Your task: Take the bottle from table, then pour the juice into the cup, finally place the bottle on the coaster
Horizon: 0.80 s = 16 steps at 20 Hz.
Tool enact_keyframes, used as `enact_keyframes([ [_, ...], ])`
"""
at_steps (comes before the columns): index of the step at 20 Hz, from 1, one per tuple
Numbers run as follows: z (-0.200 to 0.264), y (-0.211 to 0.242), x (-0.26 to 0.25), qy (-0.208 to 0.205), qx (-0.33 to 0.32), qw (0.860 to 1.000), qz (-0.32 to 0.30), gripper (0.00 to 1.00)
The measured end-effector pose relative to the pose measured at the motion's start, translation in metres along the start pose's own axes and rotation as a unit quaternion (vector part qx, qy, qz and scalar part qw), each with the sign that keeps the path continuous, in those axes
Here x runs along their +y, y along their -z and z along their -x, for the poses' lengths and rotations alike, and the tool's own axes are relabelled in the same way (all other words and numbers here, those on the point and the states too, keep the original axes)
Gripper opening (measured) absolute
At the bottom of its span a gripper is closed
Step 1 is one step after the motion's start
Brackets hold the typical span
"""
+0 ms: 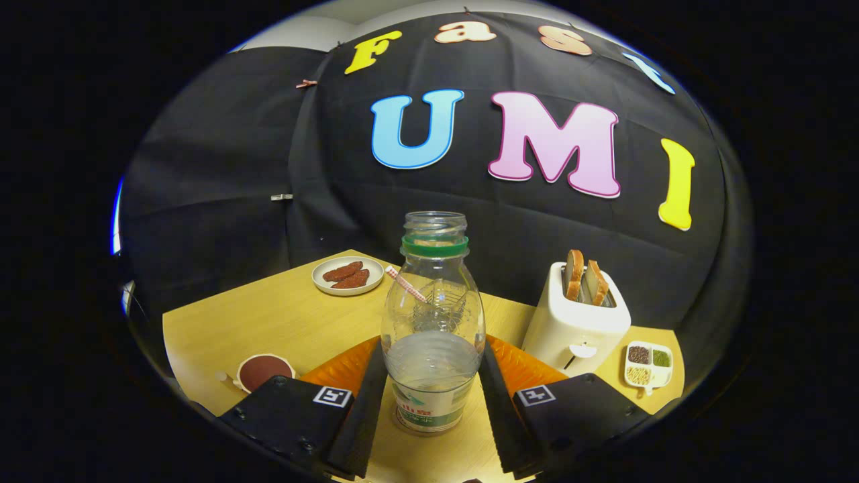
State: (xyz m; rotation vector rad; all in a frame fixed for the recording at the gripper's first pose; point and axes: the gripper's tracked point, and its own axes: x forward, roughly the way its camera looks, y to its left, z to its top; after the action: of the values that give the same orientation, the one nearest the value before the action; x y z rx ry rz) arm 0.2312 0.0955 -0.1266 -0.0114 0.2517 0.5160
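A clear plastic bottle [433, 315] with a green neck ring, no cap and a green-and-white label stands upright between my fingers, partly filled with clear liquid. My gripper [433, 350] is shut on the bottle, with one black finger [366, 402] pressed on its left side and the other on its right. I cannot tell if its base touches the wooden table [268, 322]. Just beyond the bottle, seen through it, is a clear cup [443, 298] with a red-and-white striped straw [405, 283]. A round brown coaster [263, 371] with a pale rim lies left of my left finger.
An orange ribbed mat [342, 367] lies behind the fingers under the cup. A white toaster [577, 329] holding bread slices stands ahead on the right, with a small white tray of grains [647, 365] beside it. A plate of sausages [347, 275] sits at the table's far corner.
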Motion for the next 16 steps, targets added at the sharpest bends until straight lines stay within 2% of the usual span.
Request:
enact_keyframes([
  [7,-0.024,0.026,0.0,-0.005,0.002,0.998,-0.061,0.75],
  [16,-0.032,0.039,0.0,0.001,0.0,1.0,-0.014,0.79],
])
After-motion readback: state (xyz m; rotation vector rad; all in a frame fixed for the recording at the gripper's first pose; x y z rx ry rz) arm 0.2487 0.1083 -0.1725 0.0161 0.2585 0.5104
